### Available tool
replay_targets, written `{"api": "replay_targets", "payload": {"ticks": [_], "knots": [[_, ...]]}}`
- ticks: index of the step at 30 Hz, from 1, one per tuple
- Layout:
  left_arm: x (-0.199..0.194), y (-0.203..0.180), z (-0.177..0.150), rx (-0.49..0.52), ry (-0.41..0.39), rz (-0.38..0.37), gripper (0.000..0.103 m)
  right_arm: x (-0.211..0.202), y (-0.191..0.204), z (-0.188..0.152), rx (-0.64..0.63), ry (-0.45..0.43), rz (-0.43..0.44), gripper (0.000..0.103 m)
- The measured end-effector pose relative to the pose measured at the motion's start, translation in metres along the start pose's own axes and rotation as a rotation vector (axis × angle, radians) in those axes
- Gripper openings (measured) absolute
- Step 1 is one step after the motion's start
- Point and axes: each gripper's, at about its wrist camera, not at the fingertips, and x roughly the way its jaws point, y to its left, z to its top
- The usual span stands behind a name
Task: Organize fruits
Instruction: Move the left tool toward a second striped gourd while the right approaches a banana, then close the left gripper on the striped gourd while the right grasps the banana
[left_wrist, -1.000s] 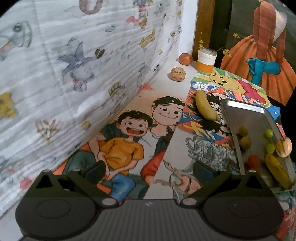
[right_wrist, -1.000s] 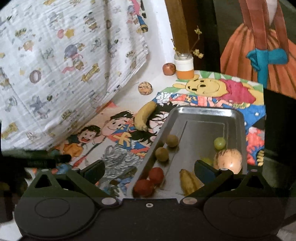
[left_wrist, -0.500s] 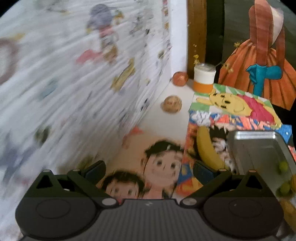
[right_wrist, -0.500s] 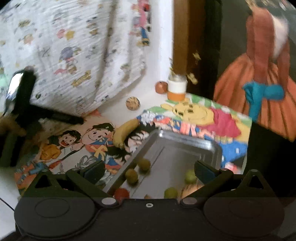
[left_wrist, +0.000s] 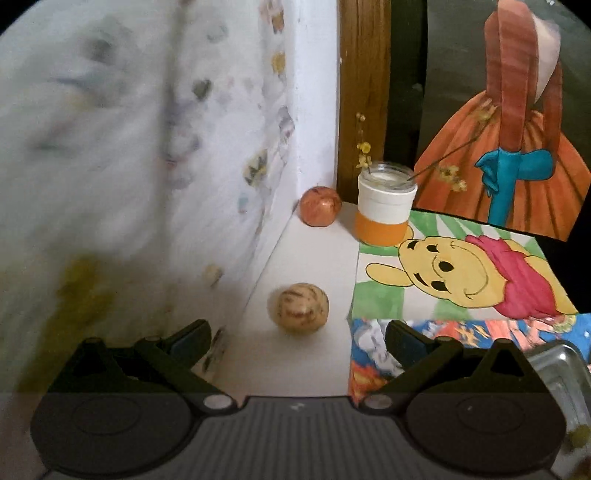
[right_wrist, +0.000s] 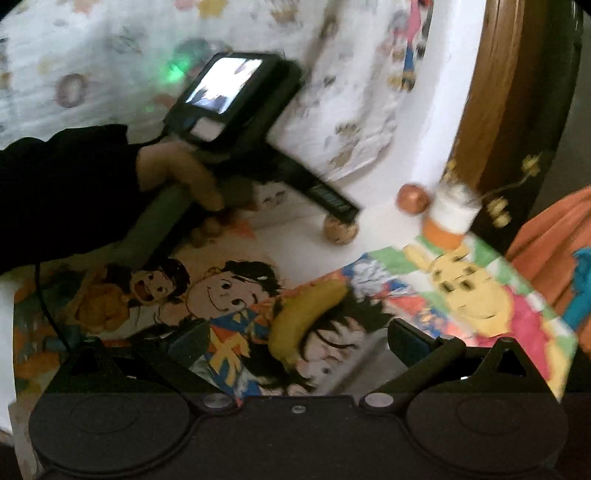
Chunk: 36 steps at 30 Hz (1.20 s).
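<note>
A round tan speckled fruit (left_wrist: 303, 308) lies on the white table just ahead of my left gripper (left_wrist: 297, 338), which is open and empty. A red apple (left_wrist: 320, 205) sits farther back in the corner. A corner of the metal tray (left_wrist: 561, 373) shows at lower right. In the right wrist view a banana (right_wrist: 306, 317) lies on the cartoon mat just ahead of my right gripper (right_wrist: 295, 339), which is open and empty. The left gripper body (right_wrist: 236, 122), held in a hand, reaches over the tan fruit (right_wrist: 340, 230). The apple (right_wrist: 413, 197) shows blurred behind.
A white and orange jar (left_wrist: 386, 205) with dried flowers stands by the apple, at the edge of the Winnie the Pooh mat (left_wrist: 458, 273). A patterned cloth wall (left_wrist: 129, 166) rises close on the left. A wooden post (left_wrist: 364, 92) stands in the back corner.
My left gripper has moved forward toward the back corner, closing on the tan fruit. My right gripper has swung left off the tray and now faces the banana.
</note>
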Motion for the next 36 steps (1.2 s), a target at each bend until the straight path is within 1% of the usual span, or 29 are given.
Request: {"api": "replay_targets", "payload": {"ticks": [4,7,10,11,14,15,18,19,24,26,29,31,32,34,36], "knots": [[0.038,0.008,0.007,-0.023,0.03,-0.054,0.102,0.043,-0.005,0.002,0.038,0.054,0.017,0.095],[0.058,0.008,0.007,-0.02,0.041,-0.09,0.1,0.072,-0.011,0.004,0.087,0.081,0.03,0.091],[0.075,0.005,0.005,0.012,0.065,-0.097,0.097,0.098,-0.019,0.003,0.153,0.112,0.046,0.087],[0.081,0.004,0.003,0.026,0.07,-0.092,0.096,0.104,-0.021,0.003,0.16,0.117,0.05,0.085],[0.094,0.0,-0.002,0.072,0.087,-0.067,0.088,0.123,-0.02,0.0,0.159,0.146,0.039,0.078],[0.098,0.0,-0.003,0.077,0.092,-0.062,0.084,0.126,-0.019,-0.001,0.162,0.147,0.041,0.076],[0.105,0.004,-0.003,0.058,0.099,-0.06,0.075,0.133,-0.017,-0.003,0.164,0.144,0.04,0.075],[0.107,0.005,-0.003,0.051,0.099,-0.063,0.073,0.135,-0.015,-0.004,0.162,0.142,0.038,0.075],[0.117,0.004,-0.003,0.044,0.113,-0.073,0.073,0.14,-0.011,-0.002,0.138,0.123,0.015,0.075],[0.122,0.004,-0.003,0.028,0.125,-0.06,0.073,0.14,-0.008,-0.001,0.125,0.115,0.012,0.07],[0.124,0.002,-0.003,0.021,0.113,-0.042,0.073,0.139,-0.01,-0.001,0.136,0.103,0.007,0.061],[0.126,0.002,-0.001,0.007,0.11,-0.037,0.072,0.139,-0.016,-0.002,0.158,0.087,0.005,0.047],[0.127,0.002,0.0,0.002,0.106,-0.03,0.069,0.139,-0.018,-0.002,0.165,0.084,0.008,0.047],[0.127,0.002,0.001,-0.007,0.096,-0.026,0.062,0.139,-0.021,-0.002,0.182,0.082,0.02,0.046],[0.128,0.002,0.002,-0.019,0.09,-0.032,0.058,0.139,-0.019,-0.002,0.177,0.079,0.017,0.046]]}}
